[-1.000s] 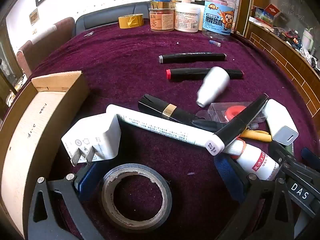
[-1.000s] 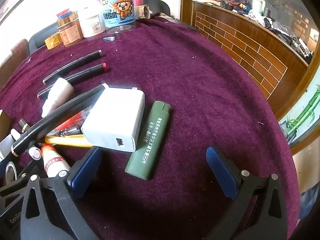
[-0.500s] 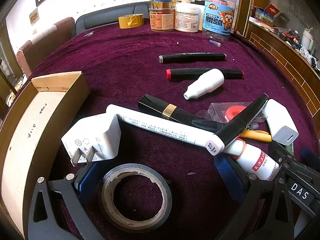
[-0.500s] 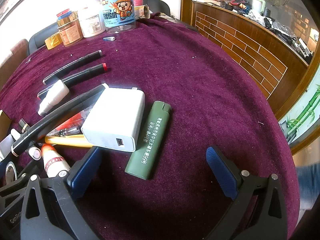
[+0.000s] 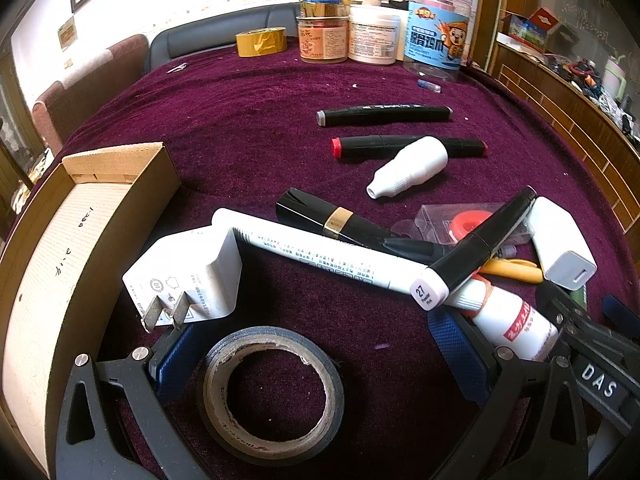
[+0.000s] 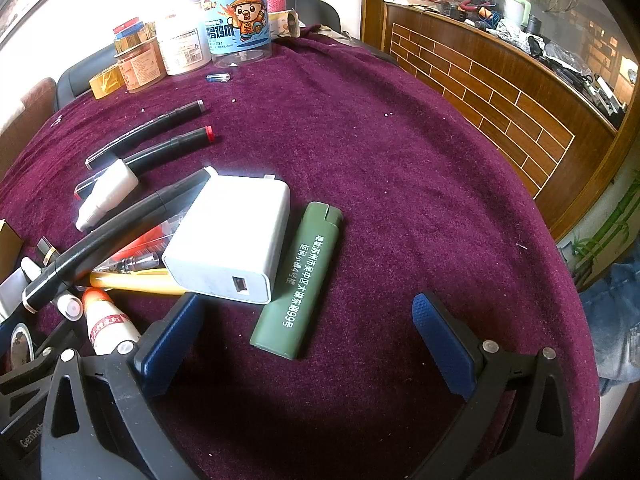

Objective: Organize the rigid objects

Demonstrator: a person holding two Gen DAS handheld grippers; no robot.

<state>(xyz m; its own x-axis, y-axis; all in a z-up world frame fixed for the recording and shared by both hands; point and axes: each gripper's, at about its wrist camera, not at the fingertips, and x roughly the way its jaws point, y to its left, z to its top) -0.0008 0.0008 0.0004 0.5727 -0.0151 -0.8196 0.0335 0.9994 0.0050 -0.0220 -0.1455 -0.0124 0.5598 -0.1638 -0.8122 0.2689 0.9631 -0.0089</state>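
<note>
Surface [image 5: 248, 120]: round, covered in deep purple velvet cloth; all items are carried on it.

Left gripper [image 5: 316, 360]: fingers spread wide, nothing held. A roll of dark blue tape with a cardboard core [image 5: 274, 394] is seen lying flat between them, touching neither pad.

White wall-plug charger with two metal prongs [image 5: 188, 276]: just beyond the left finger, at 10 o'clock from the tape roll, prongs toward the camera.

Open brown cardboard box [image 5: 80, 240]: at 9 o'clock in the left view, beside the charger.

Long white marker pen with printed text [image 5: 320, 256]: laid from the charger toward 3 o'clock, crossed at its far end by a black marker with a white cap numbered 27 [image 5: 476, 246].

Small white squeeze bottle with a nozzle [image 5: 408, 168]: at 12 o'clock from the pile, resting against a black marker with red ends [image 5: 404, 146].

Right gripper [image 6: 308, 332]: fingers held wide apart, empty. An olive-green rectangular lighter with white lettering [image 6: 300, 280] lies between them, nearer the left finger.

White rectangular USB power adapter [image 6: 232, 240]: just beside the lighter at 9 o'clock, port facing the camera.

White glue bottle with a red label [image 6: 108, 324]: at 9 o'clock from the right gripper's left finger.
</note>
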